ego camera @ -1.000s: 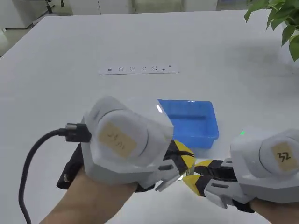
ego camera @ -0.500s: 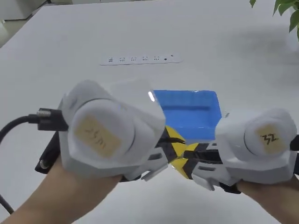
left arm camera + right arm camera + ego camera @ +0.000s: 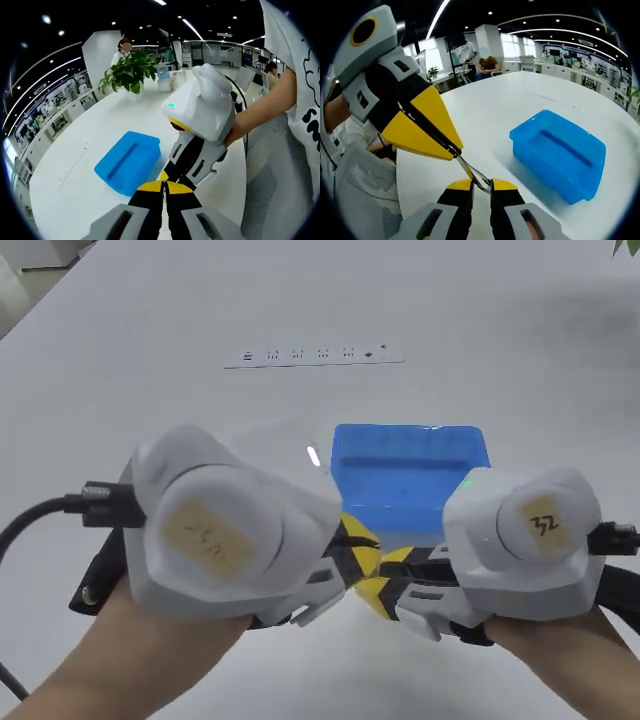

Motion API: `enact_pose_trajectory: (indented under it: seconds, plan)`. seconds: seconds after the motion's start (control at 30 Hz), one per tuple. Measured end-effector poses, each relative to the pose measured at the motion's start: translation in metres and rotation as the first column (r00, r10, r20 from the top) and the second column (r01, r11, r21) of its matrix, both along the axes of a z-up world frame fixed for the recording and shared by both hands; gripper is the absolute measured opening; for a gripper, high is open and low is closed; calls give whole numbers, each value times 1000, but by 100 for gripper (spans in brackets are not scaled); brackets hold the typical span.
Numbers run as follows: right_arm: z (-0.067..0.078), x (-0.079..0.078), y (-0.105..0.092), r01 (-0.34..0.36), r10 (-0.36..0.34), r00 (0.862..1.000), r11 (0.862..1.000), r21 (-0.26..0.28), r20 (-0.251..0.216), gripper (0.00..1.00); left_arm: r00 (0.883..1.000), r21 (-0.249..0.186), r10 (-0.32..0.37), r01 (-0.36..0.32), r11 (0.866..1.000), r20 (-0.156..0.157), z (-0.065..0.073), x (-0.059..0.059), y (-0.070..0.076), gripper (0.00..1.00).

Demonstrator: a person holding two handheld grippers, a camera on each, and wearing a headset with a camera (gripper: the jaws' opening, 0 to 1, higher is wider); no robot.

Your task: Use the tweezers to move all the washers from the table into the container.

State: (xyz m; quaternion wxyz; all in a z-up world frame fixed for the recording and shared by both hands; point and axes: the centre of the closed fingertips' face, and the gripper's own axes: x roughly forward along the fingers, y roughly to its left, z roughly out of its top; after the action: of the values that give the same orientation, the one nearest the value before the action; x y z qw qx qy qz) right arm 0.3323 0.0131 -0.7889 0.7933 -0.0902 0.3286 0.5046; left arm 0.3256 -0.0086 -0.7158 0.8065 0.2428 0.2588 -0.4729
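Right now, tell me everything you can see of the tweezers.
The tweezers are thin, silvery metal: two slim arms lying close together. The left claw is shut on one end; the other end slants into the right claw, clamped or not I cannot tell. They hang over the white table, apart from the blue container.

A left gripper (image 3: 455, 148) with yellow jaws is pinching thin metal tweezers (image 3: 470, 173), whose other end is lying between the right gripper (image 3: 481, 186)'s narrowly parted, yellow-tipped jaws. Beyond, a blue rectangular plastic container (image 3: 560, 150) is sitting on a white table (image 3: 485, 107).
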Motion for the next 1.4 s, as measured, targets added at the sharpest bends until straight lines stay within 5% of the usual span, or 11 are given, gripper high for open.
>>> enact_pose_trajectory:
  seconds: [0.37,0.47,0.73,1.07,1.4]
  plan:
    - [0,-1,-1,-1,1,1000,1000,2,-14,8,1000,-30,14,-15,999,-18,2,-1,-2,0]
    - [0,-3,-3,-19,20,999,999,-34,36,6,1000,-23,1,-2,1000,-14,2,-2,-5,0]
    - [7,-1,-4,-24,28,997,999,-49,75,6,1000,-20,0,-1,1000,-12,10,-4,-6,0]
    - [49,12,-1,-24,29,983,999,-28,180,5,997,-44,4,0,999,81,51,5,-8,0]
    - [71,30,0,0,-1,971,1000,3,240,4,985,-48,11,-3,999,169,72,19,-10,0]
